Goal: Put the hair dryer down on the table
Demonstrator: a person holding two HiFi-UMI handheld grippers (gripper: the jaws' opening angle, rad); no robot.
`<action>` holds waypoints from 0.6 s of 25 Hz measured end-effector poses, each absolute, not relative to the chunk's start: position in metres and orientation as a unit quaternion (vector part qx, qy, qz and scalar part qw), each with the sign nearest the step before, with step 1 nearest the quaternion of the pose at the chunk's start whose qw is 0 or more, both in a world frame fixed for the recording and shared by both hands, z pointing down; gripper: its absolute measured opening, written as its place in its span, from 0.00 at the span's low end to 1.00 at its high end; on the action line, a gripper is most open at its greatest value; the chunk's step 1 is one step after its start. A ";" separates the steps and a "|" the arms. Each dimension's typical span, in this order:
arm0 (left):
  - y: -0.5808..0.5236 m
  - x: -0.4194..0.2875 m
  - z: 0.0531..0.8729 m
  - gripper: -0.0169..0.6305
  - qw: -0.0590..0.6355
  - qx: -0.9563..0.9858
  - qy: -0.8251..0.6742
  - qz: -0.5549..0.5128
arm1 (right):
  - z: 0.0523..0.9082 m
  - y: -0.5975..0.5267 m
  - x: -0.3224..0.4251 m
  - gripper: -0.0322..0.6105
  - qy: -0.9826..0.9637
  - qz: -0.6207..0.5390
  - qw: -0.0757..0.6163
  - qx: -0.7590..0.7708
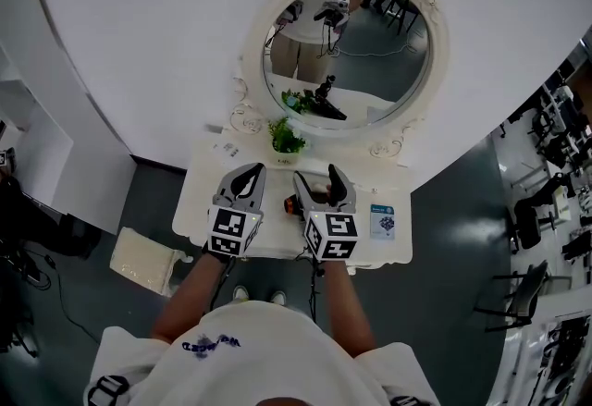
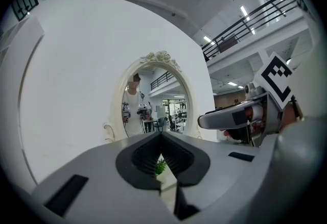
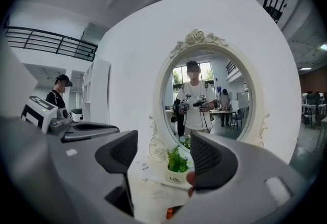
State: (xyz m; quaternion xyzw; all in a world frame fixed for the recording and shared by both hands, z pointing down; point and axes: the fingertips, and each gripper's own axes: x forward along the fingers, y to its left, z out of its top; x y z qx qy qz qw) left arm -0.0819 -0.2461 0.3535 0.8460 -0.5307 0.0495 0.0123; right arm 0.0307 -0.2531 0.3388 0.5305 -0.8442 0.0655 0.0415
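The hair dryer [image 1: 305,203], black with an orange part, lies on the white dressing table [image 1: 388,252] under my right gripper [image 1: 317,175]. That gripper is open and its jaws stand apart over the dryer without closing on it. In the right gripper view [image 3: 163,136] only an orange bit of the hair dryer [image 3: 169,213] shows low between the jaws. My left gripper [image 1: 252,171] hovers beside it to the left, shut with nothing held. In its own view the left gripper [image 2: 161,136] has its pads meeting.
An oval white-framed mirror [image 1: 347,53] stands at the back of the table. A small potted plant [image 1: 287,138] sits in front of it. A blue-and-white card [image 1: 384,219] lies at the right, papers [image 1: 227,148] at the back left. A pale cushion [image 1: 143,261] lies on the floor to the left.
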 end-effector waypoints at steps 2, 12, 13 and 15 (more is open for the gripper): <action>-0.246 -0.081 0.354 0.04 0.012 0.847 -0.529 0.050 | 0.338 -0.251 0.030 0.55 -0.845 0.064 0.041 0.530; -0.246 -0.071 0.348 0.04 0.011 0.852 -0.522 0.041 | 0.337 -0.245 0.030 0.38 -0.846 0.059 0.045 0.528; -0.247 -0.070 0.347 0.04 0.012 0.852 -0.522 0.038 | 0.335 -0.245 0.030 0.35 -0.846 0.057 0.045 0.528; -0.248 -0.069 0.345 0.04 0.014 0.851 -0.523 0.034 | 0.331 -0.243 0.031 0.32 -0.847 0.053 0.042 0.527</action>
